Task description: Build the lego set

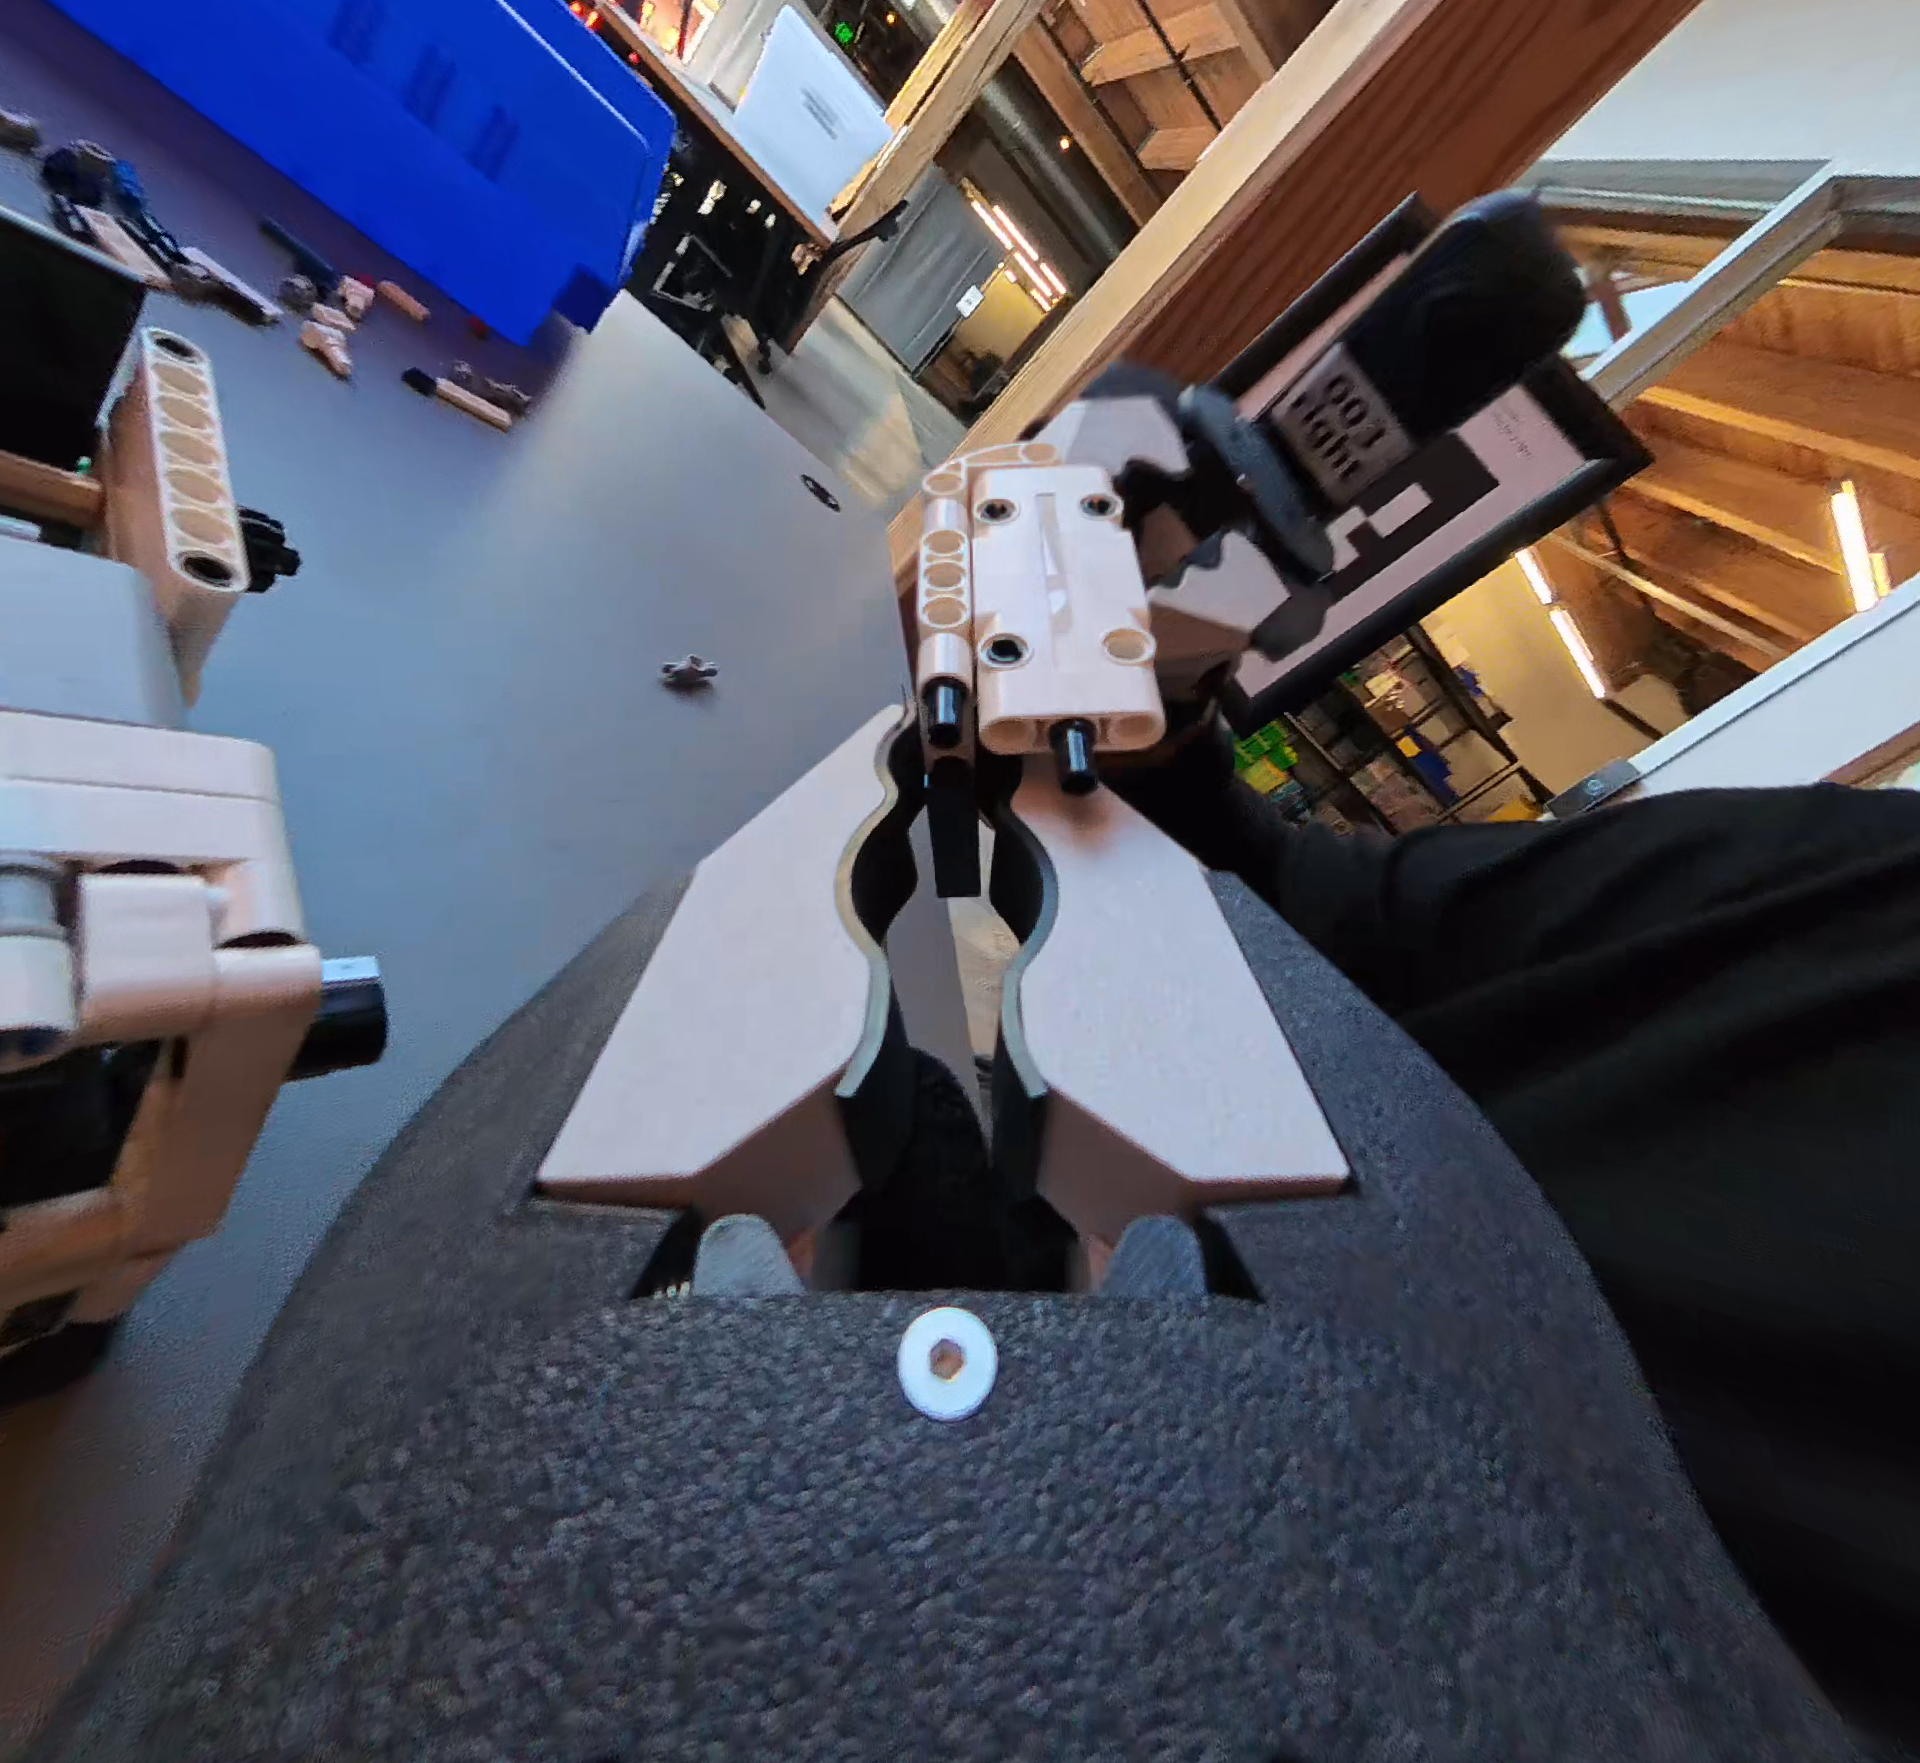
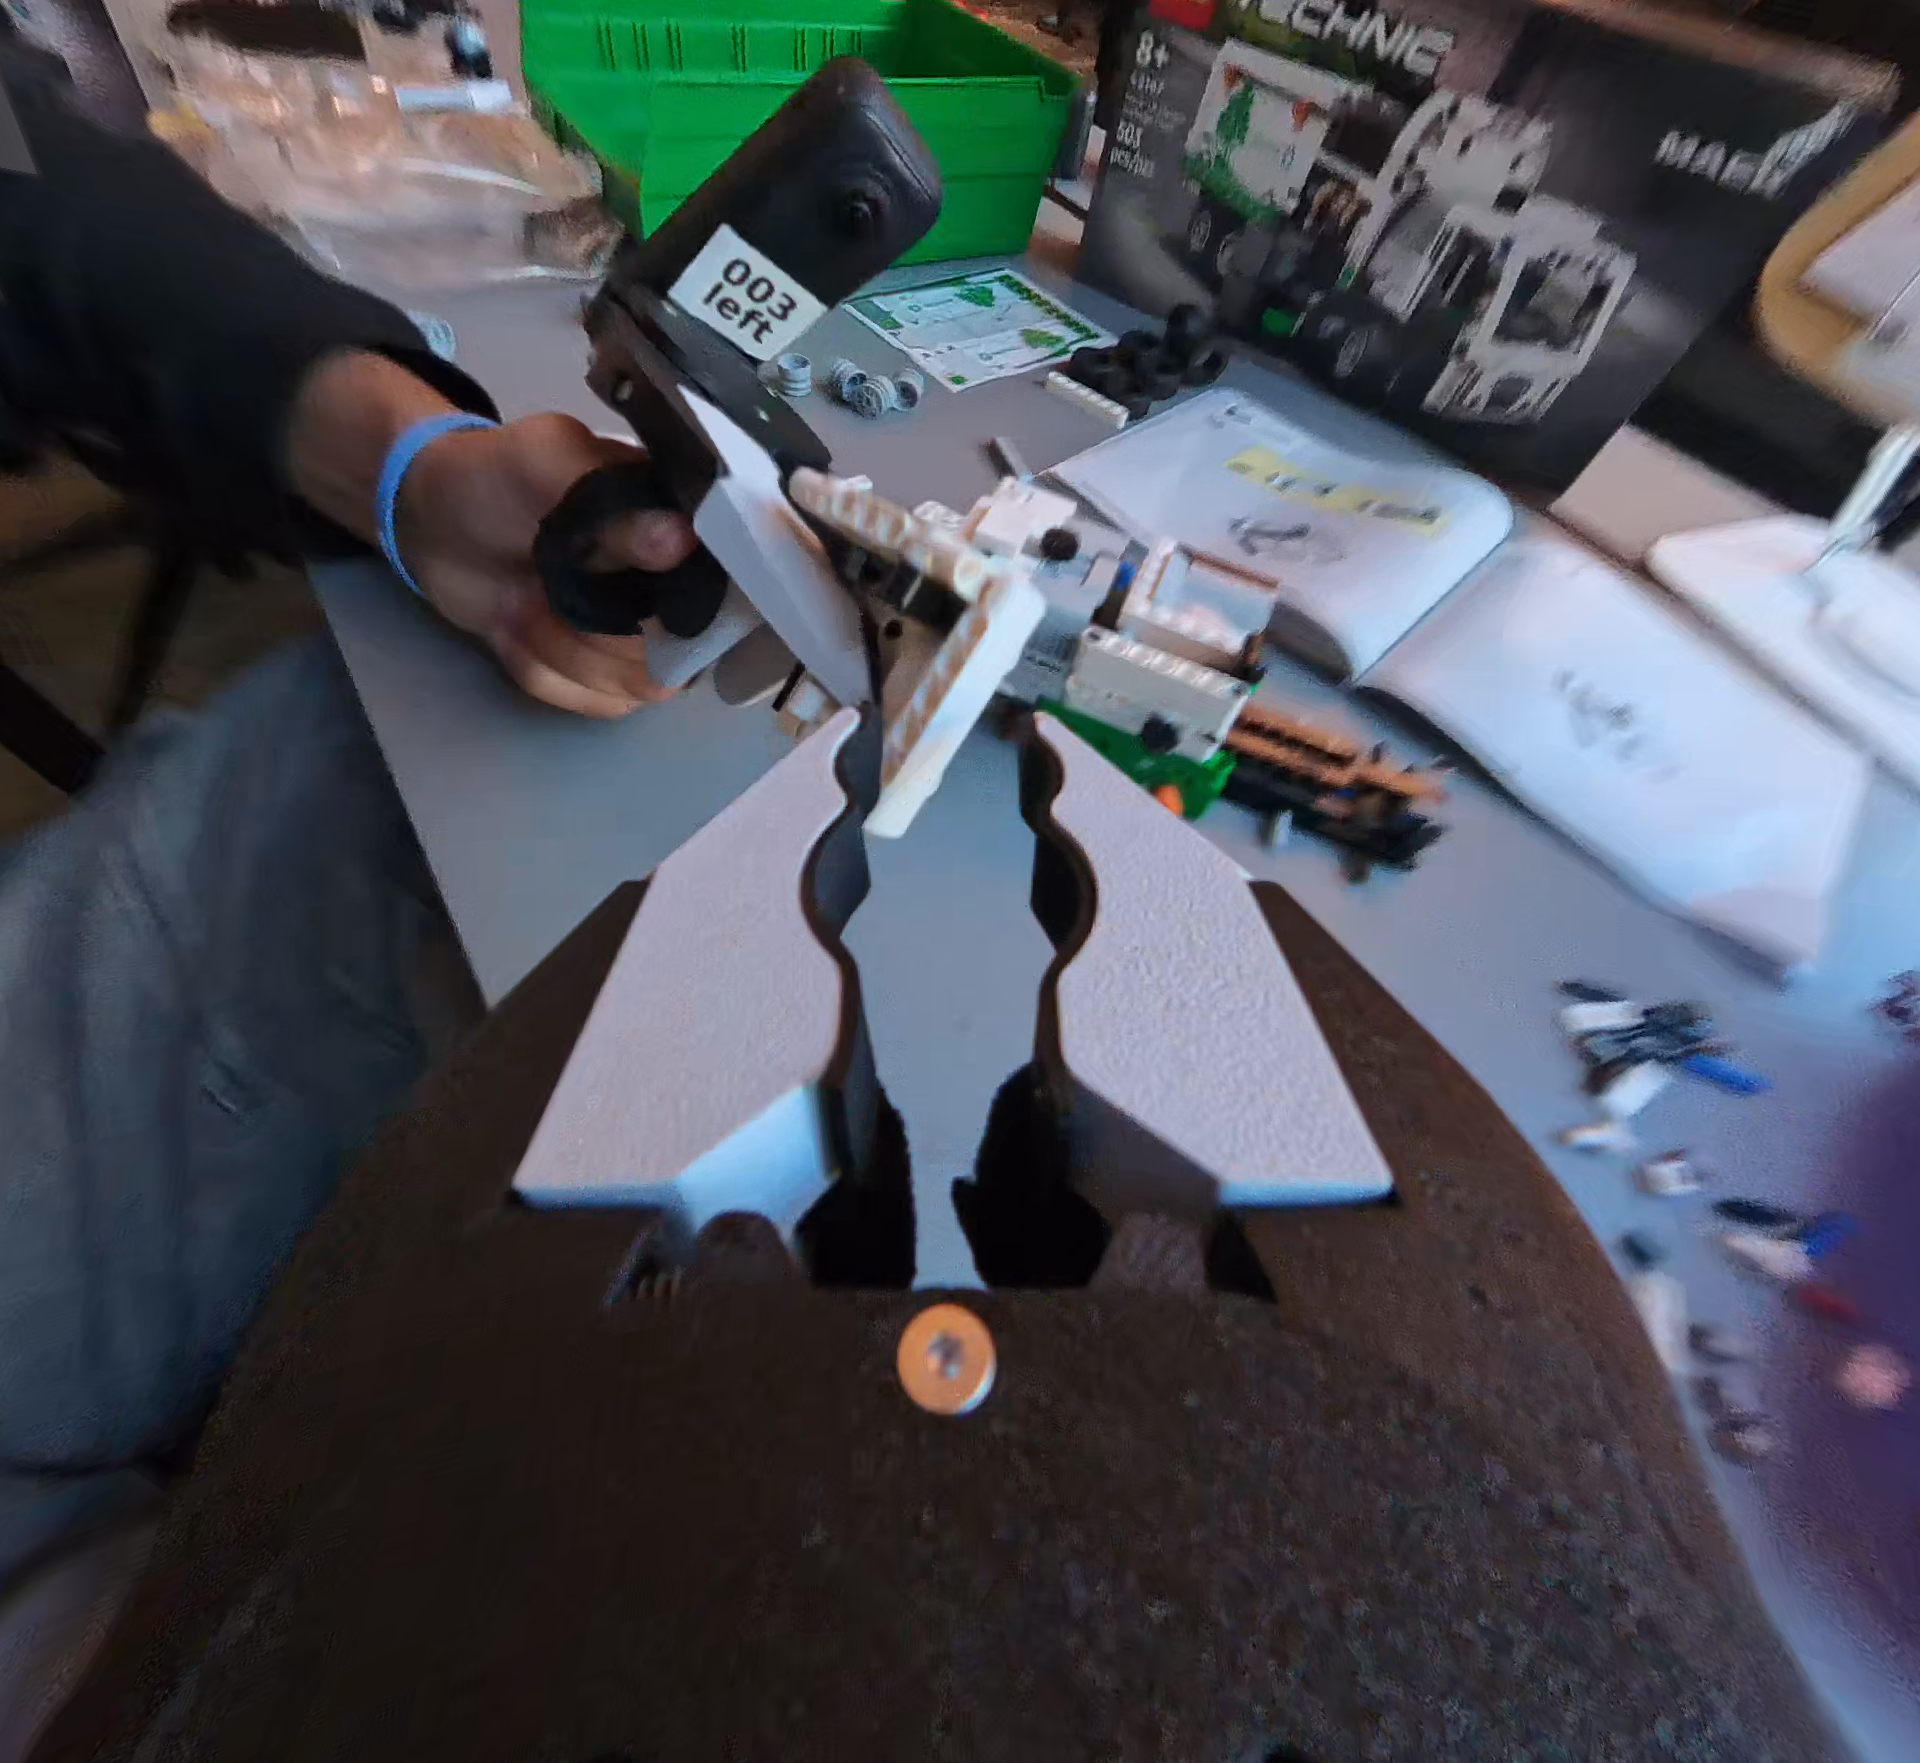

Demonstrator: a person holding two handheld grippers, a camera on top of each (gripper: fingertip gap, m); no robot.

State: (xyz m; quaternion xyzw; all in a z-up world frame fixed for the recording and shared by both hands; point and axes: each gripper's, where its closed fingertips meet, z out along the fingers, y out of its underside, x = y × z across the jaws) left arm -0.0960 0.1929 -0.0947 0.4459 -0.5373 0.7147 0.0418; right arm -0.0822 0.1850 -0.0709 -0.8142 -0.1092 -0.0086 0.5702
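Bare grey table (image 2: 582, 809) lies open between the person's hand (image 2: 520, 560) and the near edge. Ahead, the half-built truck (image 2: 1153, 674) blocks the middle, with the open manual (image 2: 1455, 612) just behind and the set's box (image 2: 1455, 186) and green bin (image 2: 790, 92) walling the far side. To the right, loose pieces (image 2: 1652, 1069), blurred, perhaps narrow the passage.

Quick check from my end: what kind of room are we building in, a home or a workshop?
Probably a workshop or lab. A grey worktable holds a green parts bin and a blue bin, with timber framing and stocked storage shelves behind.
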